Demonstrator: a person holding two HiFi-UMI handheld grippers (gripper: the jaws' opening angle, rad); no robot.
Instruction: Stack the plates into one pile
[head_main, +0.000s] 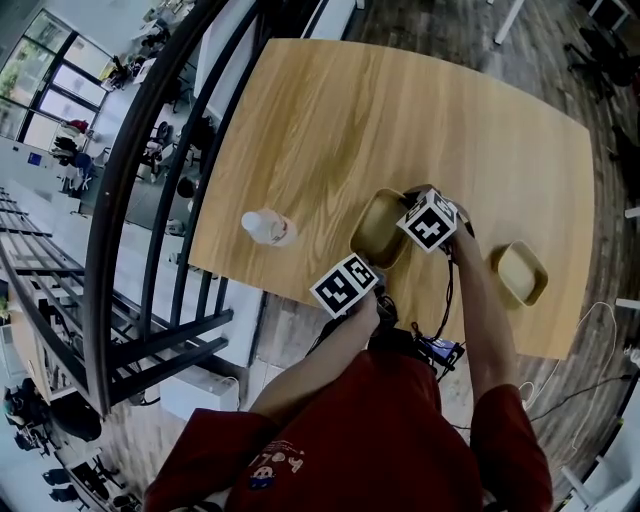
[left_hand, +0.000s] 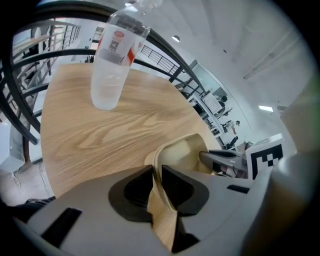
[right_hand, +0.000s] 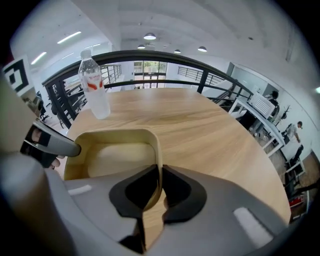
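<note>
Now left gripper (left_hand: 156, 172) and right gripper (right_hand: 161, 172) jaws both clamp the held plate (right_hand: 117, 155) rim; second plate (head_main: 522, 272) sits rightward on desk (head_main: 330, 130), nearer right gripper.

Red short-sleeved shirt (head_main: 400, 435), small print (head_main: 275, 466), possibly a logo; left gripper (left_hand: 156, 174) and right gripper (right_hand: 160, 175) show grey shells, black pads (left_hand: 131, 192).

Bright, even ceiling light; strong fisheye warping, dark vignetted corners, soft shadows.
</note>
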